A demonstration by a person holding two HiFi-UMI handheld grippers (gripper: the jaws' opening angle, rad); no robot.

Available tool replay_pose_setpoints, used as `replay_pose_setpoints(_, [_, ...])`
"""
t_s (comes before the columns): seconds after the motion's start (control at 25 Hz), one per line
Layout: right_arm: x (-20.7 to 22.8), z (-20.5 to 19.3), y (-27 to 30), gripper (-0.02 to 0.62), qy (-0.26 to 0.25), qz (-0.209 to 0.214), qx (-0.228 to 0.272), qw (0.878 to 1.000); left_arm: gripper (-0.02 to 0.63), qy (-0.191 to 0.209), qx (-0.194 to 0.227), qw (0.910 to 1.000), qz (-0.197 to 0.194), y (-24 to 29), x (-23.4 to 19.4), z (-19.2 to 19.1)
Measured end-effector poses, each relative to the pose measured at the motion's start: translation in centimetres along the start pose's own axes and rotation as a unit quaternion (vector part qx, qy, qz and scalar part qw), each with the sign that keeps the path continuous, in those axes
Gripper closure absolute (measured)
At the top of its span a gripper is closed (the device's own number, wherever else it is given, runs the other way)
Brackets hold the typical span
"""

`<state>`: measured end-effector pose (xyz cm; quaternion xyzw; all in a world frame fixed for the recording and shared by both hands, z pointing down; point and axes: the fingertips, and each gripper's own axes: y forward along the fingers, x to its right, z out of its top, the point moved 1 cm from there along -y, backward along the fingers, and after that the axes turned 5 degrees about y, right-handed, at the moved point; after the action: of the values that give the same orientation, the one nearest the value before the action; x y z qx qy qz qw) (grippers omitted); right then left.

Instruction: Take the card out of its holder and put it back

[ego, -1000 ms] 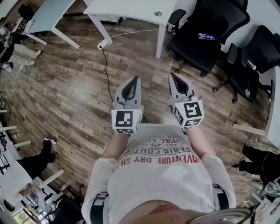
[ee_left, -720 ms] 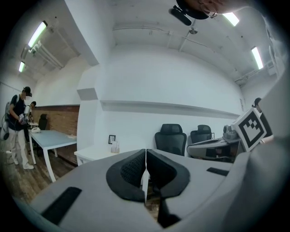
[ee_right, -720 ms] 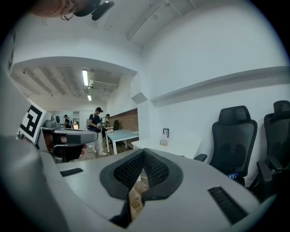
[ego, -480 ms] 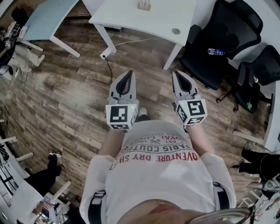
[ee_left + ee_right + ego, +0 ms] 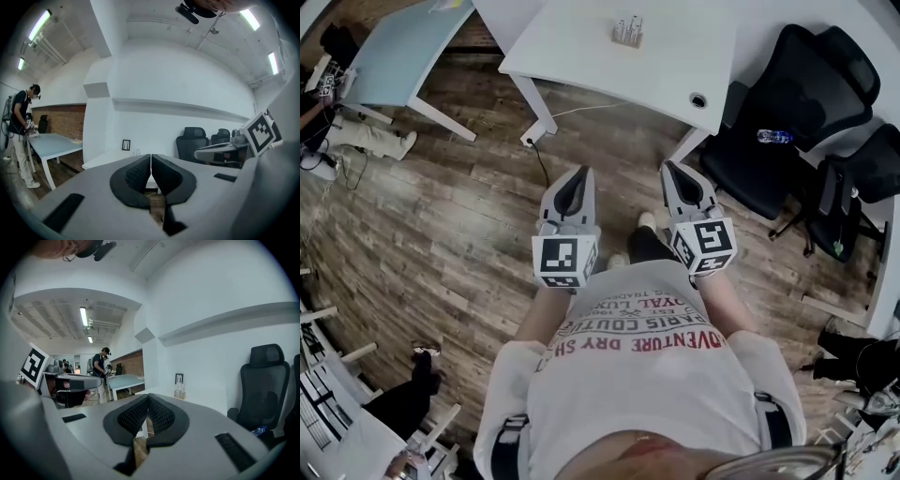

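Left gripper [image 5: 583, 171] and right gripper [image 5: 668, 165] side by side, forward-pointing, jaws closed, empty.

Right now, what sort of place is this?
Most likely an open office or lab workspace: a white desk on metal legs, black office chairs pushed beside it, and a wood-plank floor with more tables farther off.

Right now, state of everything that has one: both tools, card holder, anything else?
left tool: shut, nothing between the jaws.
right tool: shut, nothing between the jaws.
card holder: upright on the white table, apart from both tools, untouched.
bottle: lying on its side on the black chair.
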<state>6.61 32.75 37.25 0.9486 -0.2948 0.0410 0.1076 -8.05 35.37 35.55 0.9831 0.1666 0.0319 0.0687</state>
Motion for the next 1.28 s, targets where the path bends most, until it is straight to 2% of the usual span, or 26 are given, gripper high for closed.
replay_pose_setpoints(0.32, [4.7, 0.9, 7.9, 0.572, 0.005, 0.038, 0.001, 0.999, 0.58, 0.004, 0.001, 0.9995, 0.031, 7.0, -2.9, 0.4])
replay_pose_setpoints(0.52, [9.0, 3.1, 14.2, 0.574, 0.001, 0.071, 0.002, 0.997, 0.581, 0.013, 0.011, 0.9982, 0.058, 14.0, -5.2, 2.4])
replay_pose_setpoints(0.72, [15.0, 5.4, 19.6, 0.572, 0.0, 0.086, 0.004, 0.996, 0.581, 0.01, 0.021, 0.9972, 0.072, 21.7, -6.1, 4.1])
replay_pose_setpoints(0.96, [20.5, 6.9, 25.1, 0.573, 0.008, 0.098, 0.001, 0.995, 0.58, 0.009, 0.015, 0.9979, 0.062, 29.8, -7.0, 4.7])
replay_pose_setpoints(1.16, [23.0, 6.0, 27.7, 0.573, 0.017, 0.108, -0.015, 0.994, 0.58, -0.001, -0.01, 0.9994, 0.035, 34.6, -7.2, 3.1])
replay_pose_setpoints(1.28, [24.3, 5.5, 29.7, 0.572, 0.023, 0.098, -0.022, 0.995, 0.58, -0.005, -0.018, 0.9997, 0.018, 37.5, -8.1, 2.4])
